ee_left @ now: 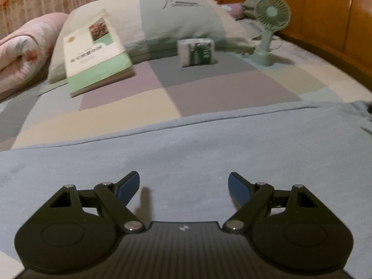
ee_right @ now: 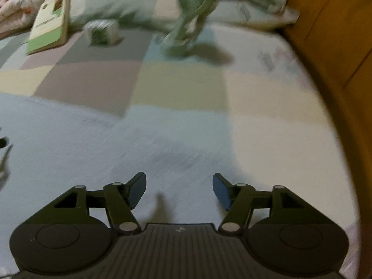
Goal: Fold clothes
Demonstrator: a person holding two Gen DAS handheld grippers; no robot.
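Note:
A light blue garment [ee_left: 186,144] lies spread flat over the near part of the bed, its far edge running across the patchwork sheet. My left gripper [ee_left: 184,184] hovers just above it, open, nothing between its blue pads. In the right wrist view, which is blurred by motion, the same light blue garment [ee_right: 69,139] fills the lower left. My right gripper [ee_right: 179,187] is open above its right-hand part, near where the cloth meets the pale sheet.
A green-and-white book [ee_left: 95,53] leans on a pillow [ee_left: 162,16]. A small tissue pack [ee_left: 197,51] and a green desk fan [ee_left: 269,30] stand on the patchwork sheet [ee_left: 209,88]. A wooden bed frame [ee_left: 325,16] runs along the right. A rolled pink quilt [ee_left: 25,53] lies at left.

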